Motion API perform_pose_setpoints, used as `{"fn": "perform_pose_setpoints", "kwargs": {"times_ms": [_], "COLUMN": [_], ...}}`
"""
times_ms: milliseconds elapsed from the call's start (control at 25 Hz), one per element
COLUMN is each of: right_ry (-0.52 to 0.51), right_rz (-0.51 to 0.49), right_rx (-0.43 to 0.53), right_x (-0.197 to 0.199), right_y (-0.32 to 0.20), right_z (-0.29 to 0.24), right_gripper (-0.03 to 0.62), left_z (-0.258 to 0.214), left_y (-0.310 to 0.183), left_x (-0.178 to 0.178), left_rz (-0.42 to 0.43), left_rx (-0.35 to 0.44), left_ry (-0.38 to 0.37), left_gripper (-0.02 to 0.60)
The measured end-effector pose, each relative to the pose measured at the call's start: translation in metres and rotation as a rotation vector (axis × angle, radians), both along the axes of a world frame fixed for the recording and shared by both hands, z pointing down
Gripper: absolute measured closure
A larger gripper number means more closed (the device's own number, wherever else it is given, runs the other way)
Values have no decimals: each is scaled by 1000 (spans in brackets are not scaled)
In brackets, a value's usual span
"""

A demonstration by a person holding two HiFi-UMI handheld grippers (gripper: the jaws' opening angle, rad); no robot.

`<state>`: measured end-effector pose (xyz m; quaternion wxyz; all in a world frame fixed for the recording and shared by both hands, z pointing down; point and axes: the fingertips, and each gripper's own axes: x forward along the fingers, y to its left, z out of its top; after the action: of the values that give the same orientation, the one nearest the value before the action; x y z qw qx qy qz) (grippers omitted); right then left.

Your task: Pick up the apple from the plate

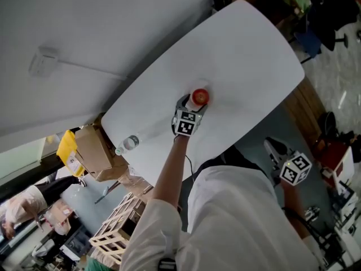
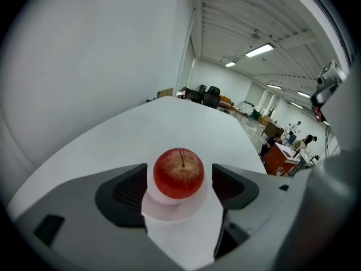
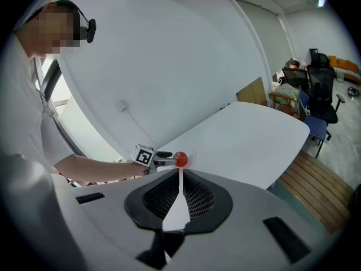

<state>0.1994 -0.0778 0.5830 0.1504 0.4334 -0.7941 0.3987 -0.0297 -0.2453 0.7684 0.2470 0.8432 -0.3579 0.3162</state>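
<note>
Apple: The apple (image 2: 179, 173) is red with a thin stem on top. It stands upright on a small plate.
Plate: The plate (image 2: 169, 210) is white and round, and only a bit wider than the apple. It lies flat on the table.
Table: The table (image 1: 248, 49) is long and white with round ends. The plate sits about half way along it, closer to the near edge than the far one.
Left gripper: The left gripper (image 1: 196, 103) reaches over the near edge of the table to the apple. Its jaws are wide apart, with the apple right between them.
Pads: The dark pads (image 2: 128, 193) sit just beside the apple, one on its left and one on its right. A thin gap shows on each side, so the gripper is not holding anything.
Marker cube: The cube (image 1: 186, 123) on the left gripper is just on the near side of the apple.
Arm: The person's bare left arm (image 1: 169, 174) comes out of a white sleeve and stretches out to the table.
Right gripper: The right gripper (image 3: 180, 176) is off the table, low at the person's right side and well apart from the apple. Its jaws are pressed almost together, with only a thin slit between them. Nothing is in it.
Cup: A clear cup (image 1: 130, 142) stands on the table at its left end.
Box: A brown cardboard box (image 1: 93, 148) is just past the left end of the table.
Crate: A crate of wooden slats (image 1: 115, 230) is on the floor, nearer than the box.
</note>
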Motion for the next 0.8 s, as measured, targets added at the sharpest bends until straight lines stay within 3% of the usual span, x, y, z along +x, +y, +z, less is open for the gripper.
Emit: {"fn": "perform_pose_setpoints", "kwargs": {"times_ms": [400, 480, 800], "right_ry": [22, 27, 37], "right_rz": [12, 13, 31], "right_rx": [-45, -44, -28], "right_x": [-13, -15, -17], "right_y": [11, 11, 13], "right_z": [8, 7, 7], "right_gripper": [551, 551, 551], "left_z": [27, 27, 16], "left_y": [-6, -6, -1], "left_x": [6, 7, 2], "left_rz": [123, 124, 106], "left_rx": [-22, -22, -31], "left_ry": [-8, 3, 52], "left_gripper": [205, 239, 241]}}
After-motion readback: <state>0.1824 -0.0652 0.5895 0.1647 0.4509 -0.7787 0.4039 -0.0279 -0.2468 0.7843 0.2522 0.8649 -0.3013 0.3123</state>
